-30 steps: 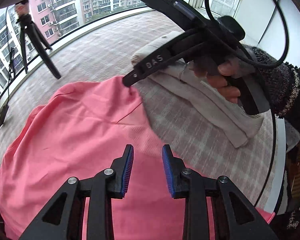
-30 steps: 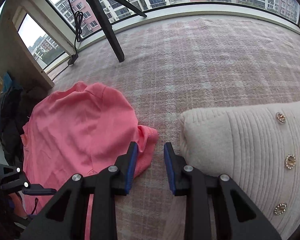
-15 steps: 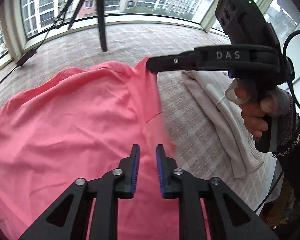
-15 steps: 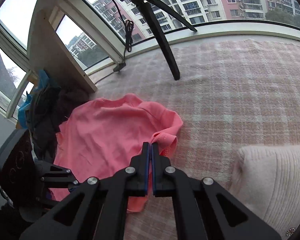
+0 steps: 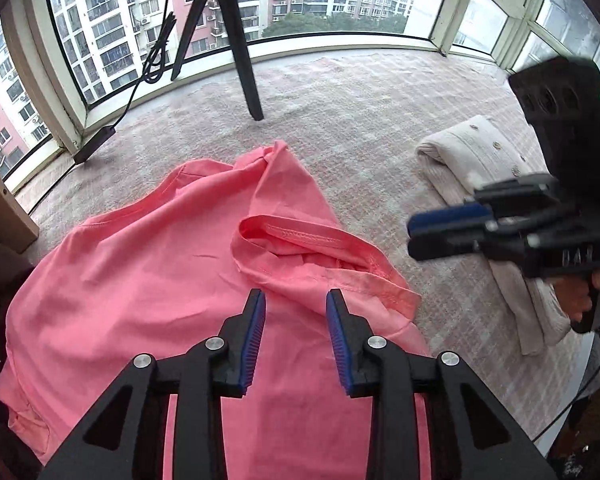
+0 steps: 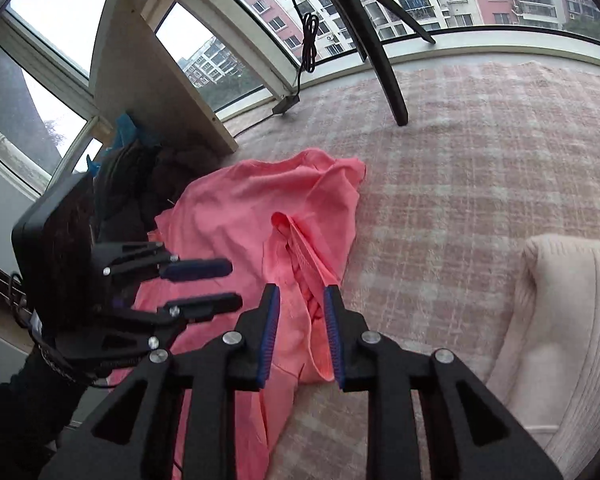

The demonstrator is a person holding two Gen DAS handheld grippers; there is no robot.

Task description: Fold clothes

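A pink shirt (image 5: 140,272) lies crumpled on the checked blanket, with its stitched collar (image 5: 300,236) folded over on top. It also shows in the right wrist view (image 6: 236,216). My left gripper (image 5: 296,340) is open and empty, just above the shirt near the collar. My right gripper (image 6: 302,332) is open and empty above the shirt's right edge. In the left wrist view the right gripper (image 5: 432,232) hovers to the right of the shirt, clear of it. In the right wrist view the left gripper (image 6: 216,284) hovers over the shirt's left part.
A folded cream cardigan (image 5: 476,160) with buttons lies to the right, also in the right wrist view (image 6: 560,320). A black tripod (image 5: 240,40) stands near the windows. Dark clothes (image 6: 132,184) are piled by a wooden panel at the left. The checked blanket (image 6: 460,160) stretches behind.
My right gripper let go of the shirt's edge and opened; the fabric dropped and lies folded over. My left gripper opened wider. Both grippers pulled back from the shirt.
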